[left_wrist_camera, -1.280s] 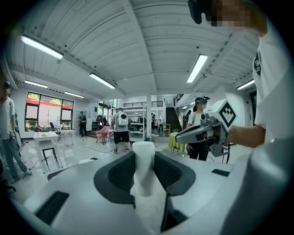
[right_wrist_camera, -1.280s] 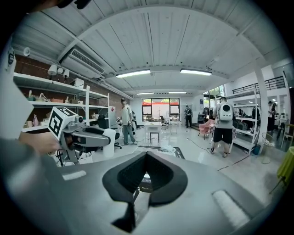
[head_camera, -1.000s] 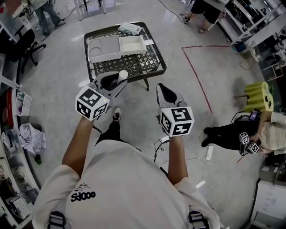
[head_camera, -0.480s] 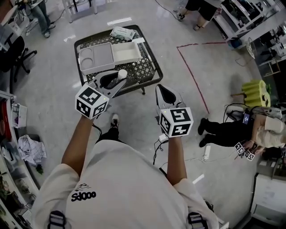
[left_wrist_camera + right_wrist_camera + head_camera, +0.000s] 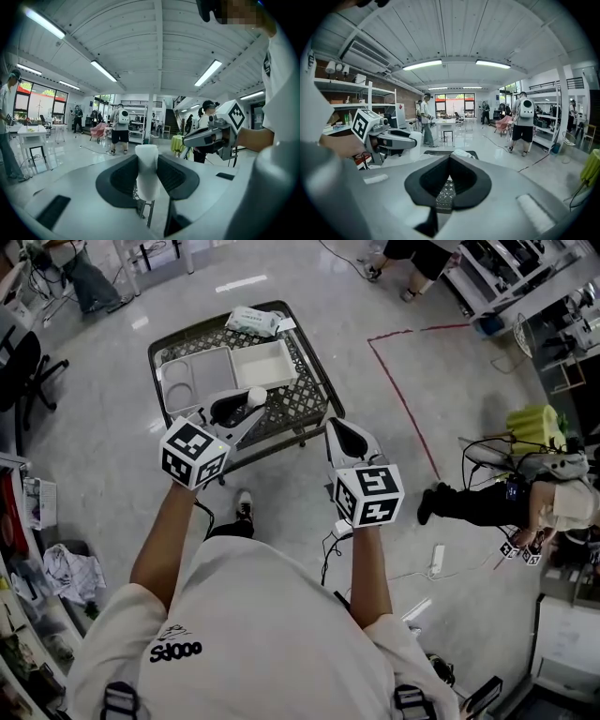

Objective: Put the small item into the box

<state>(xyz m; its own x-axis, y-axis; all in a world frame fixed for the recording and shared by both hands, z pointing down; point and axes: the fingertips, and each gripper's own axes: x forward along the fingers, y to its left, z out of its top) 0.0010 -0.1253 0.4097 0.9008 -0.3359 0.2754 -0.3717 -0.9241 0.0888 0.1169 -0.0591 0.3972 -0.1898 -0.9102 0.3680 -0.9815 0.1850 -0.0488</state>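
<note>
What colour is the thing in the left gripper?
The small item is white; clearest in left gripper view.

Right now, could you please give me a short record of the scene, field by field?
left claw: shut on the small white cylindrical item
right claw: shut, nothing in it
table: black metal mesh table, ahead of the person
box: white open rectangular box on the table, looks empty
left of box: grey compartment tray
far edge: pale soft packet
task state: item not yet in the box

Glossy grey floor [image 5: 103, 465] under ceiling strip lights [image 5: 104, 70]
</note>
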